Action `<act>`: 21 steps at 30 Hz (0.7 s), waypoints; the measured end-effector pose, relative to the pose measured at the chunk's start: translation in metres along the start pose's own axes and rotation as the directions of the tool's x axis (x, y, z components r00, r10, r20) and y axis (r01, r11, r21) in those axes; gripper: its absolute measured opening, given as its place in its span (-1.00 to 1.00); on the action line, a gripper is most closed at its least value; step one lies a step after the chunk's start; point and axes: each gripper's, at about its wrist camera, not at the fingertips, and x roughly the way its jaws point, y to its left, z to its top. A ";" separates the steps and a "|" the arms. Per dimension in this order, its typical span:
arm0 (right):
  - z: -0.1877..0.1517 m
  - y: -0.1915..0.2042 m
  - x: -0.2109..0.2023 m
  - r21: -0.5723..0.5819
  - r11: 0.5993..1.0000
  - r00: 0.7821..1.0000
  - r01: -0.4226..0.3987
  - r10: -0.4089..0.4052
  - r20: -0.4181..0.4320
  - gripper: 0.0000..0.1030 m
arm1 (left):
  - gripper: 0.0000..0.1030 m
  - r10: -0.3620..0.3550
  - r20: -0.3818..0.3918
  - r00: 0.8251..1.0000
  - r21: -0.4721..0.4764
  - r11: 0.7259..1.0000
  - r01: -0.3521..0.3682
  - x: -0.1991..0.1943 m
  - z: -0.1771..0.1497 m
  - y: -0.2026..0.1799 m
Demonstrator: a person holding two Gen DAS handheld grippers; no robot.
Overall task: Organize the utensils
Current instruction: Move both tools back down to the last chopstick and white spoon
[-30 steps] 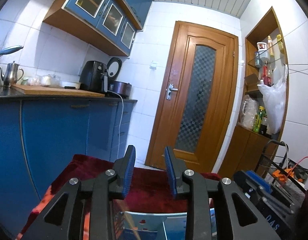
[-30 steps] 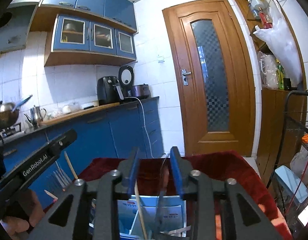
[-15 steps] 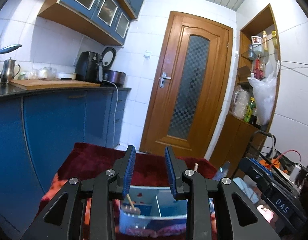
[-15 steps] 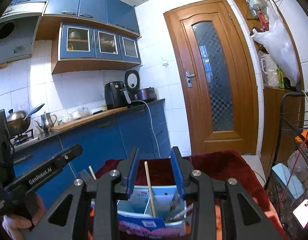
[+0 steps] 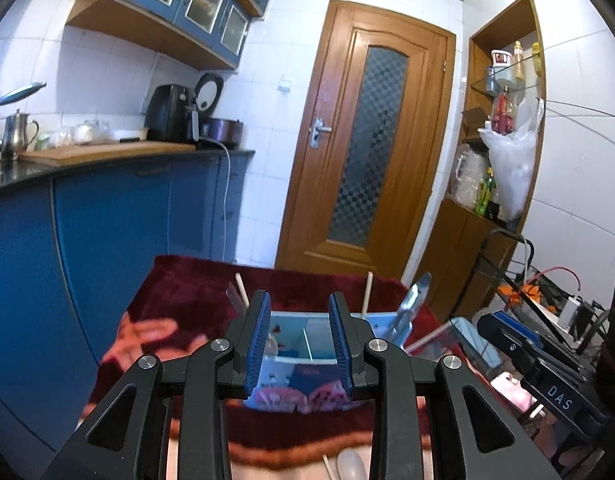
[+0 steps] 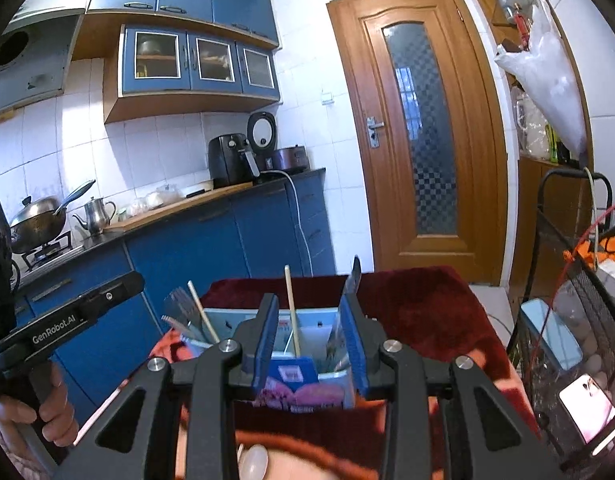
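Note:
A light blue divided box [image 5: 303, 340] stands on a dark red cloth [image 5: 187, 292]. It holds upright chopsticks [image 5: 367, 294], forks and a knife [image 5: 411, 308]. In the right wrist view the box [image 6: 307, 332] shows a chopstick [image 6: 291, 312], forks [image 6: 181, 304] and a knife [image 6: 353, 280]. My left gripper [image 5: 299, 344] is open and empty, in front of the box. My right gripper [image 6: 311, 344] is open and empty, also in front of the box. A pale spoon [image 6: 255, 462] and a loose chopstick [image 6: 103, 414] lie on the cloth near me.
Blue kitchen cabinets [image 5: 107, 216] run along the left. A wooden door [image 5: 367, 152] is behind the table. A black wire cart [image 6: 567, 320] with a phone [image 6: 587, 404] stands at the right. The other gripper's body [image 5: 547, 368] is at the right of the left view.
Both views have pitched down and pulled back, so the box and its utensils now show in full ahead of the open fingers. Both grippers stay open and empty.

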 end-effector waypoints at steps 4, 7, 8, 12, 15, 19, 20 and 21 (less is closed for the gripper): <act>-0.010 0.001 -0.009 0.005 1.000 0.999 -0.002 0.003 -0.046 -0.31 | -0.41 0.017 -0.033 0.999 0.019 1.000 -0.016 -0.006 -0.008 -0.004; -0.018 0.002 -0.014 0.009 1.000 0.996 -0.009 0.010 -0.085 -0.31 | -0.41 0.023 -0.067 0.998 0.024 0.999 -0.021 -0.009 -0.016 -0.005; -0.021 0.002 -0.016 0.010 1.000 0.995 -0.010 0.011 -0.100 -0.31 | -0.41 0.021 -0.082 0.996 0.023 1.000 -0.019 -0.010 -0.019 -0.005; -0.035 0.003 -0.021 0.011 1.000 0.989 -0.017 0.018 -0.148 -0.31 | -0.41 0.023 -0.138 0.990 0.024 1.000 -0.020 -0.014 -0.031 -0.007; -0.044 0.001 -0.025 0.020 1.000 0.984 -0.021 0.024 -0.175 -0.30 | -0.40 0.021 -0.184 0.983 0.029 0.999 -0.016 -0.014 -0.041 -0.010; -0.056 -0.002 -0.028 0.029 0.999 0.978 -0.015 0.021 -0.207 -0.27 | -0.41 0.012 -0.245 0.969 0.026 1.000 -0.005 -0.011 -0.055 -0.015; -0.059 -0.004 -0.028 0.034 0.999 0.976 -0.013 0.020 -0.219 -0.27 | -0.41 0.009 -0.260 0.966 0.026 1.000 -0.002 -0.011 -0.059 -0.016; -0.062 -0.006 -0.029 0.039 0.999 0.974 -0.011 0.020 -0.228 -0.27 | -0.40 0.004 -0.278 0.961 0.024 1.000 0.003 -0.009 -0.062 -0.016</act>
